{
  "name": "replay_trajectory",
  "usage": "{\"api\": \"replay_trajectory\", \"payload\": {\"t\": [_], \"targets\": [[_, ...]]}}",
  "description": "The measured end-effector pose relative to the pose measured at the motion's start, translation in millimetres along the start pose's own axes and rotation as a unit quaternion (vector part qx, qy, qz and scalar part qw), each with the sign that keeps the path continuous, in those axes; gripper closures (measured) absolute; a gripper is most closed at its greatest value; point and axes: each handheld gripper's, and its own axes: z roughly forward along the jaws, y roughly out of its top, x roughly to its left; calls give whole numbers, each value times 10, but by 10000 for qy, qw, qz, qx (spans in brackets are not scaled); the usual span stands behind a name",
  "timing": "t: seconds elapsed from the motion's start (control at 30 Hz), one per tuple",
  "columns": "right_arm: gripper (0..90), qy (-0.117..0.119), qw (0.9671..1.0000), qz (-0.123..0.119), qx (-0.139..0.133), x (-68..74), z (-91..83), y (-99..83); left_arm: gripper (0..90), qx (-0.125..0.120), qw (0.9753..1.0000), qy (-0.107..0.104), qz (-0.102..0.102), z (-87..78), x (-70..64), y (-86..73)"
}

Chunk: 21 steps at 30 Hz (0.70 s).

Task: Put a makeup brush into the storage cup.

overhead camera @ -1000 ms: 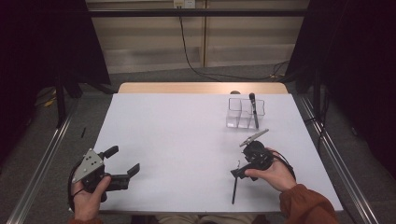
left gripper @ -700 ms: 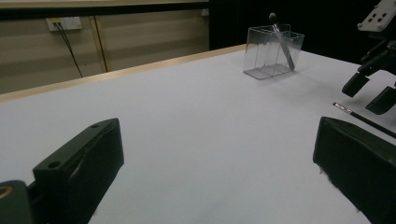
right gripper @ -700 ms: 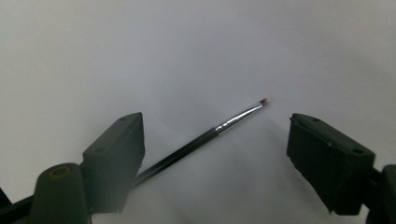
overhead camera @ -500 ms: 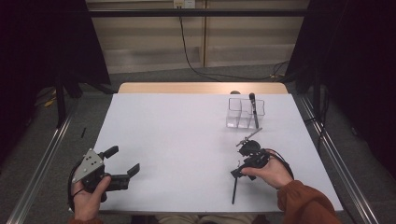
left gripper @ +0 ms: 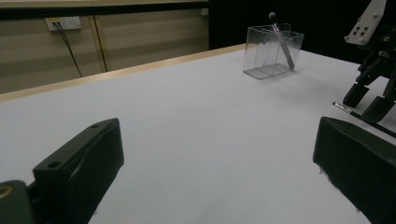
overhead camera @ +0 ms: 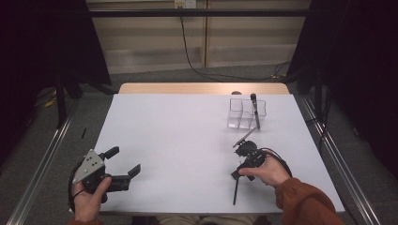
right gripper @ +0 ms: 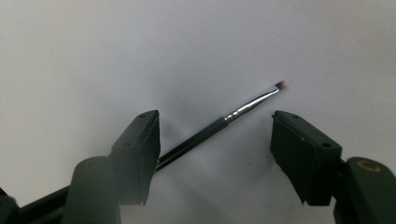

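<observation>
1. White table (overhead camera: 187,140), beige wall panels behind, dark curtains at both sides.
2. The right gripper (right gripper: 215,135) has tipped down since earlier; its open jaws straddle the thin brush (right gripper: 233,114).
3. Left gripper (overhead camera: 123,161) unchanged, jaws apart, empty.

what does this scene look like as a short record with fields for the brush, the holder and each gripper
work in hand: right gripper poised over a thin black-handled makeup brush lying flat on the white table
brush tip: silver ferrule, small pinkish bristles, lies between the open jaws
holder: clear plastic divided organiser at the far right of the table, one dark brush leaning in it
left gripper: open, holds nothing, near left table edge
</observation>
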Motion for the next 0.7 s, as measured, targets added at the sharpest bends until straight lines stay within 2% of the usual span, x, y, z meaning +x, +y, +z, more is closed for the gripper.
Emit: {"api": "replay_trajectory", "payload": {"t": [0.23, 0.3, 0.33, 0.47, 0.7], "targets": [[319, -192, 9995, 5, 252, 55, 27, 64, 19, 2, 10000, -6, 7, 1, -1, 0], [324, -282, 9991, -56, 306, 69, 37, 81, 18, 4, 10000, -12, 3, 2, -2, 0], [330, -323, 9988, -4, 371, 92, 37, 88, 18, 4, 10000, -11, 9, 1, -2, 0], [371, -579, 9975, -159, 377, 129, 49, 89, 19, 2, 10000, -12, 2, 1, 0, -2], [390, -645, 9970, -210, 380, 146, 54, 89, 19, 3, 10000, -12, 6, 2, -5, -1]]}}
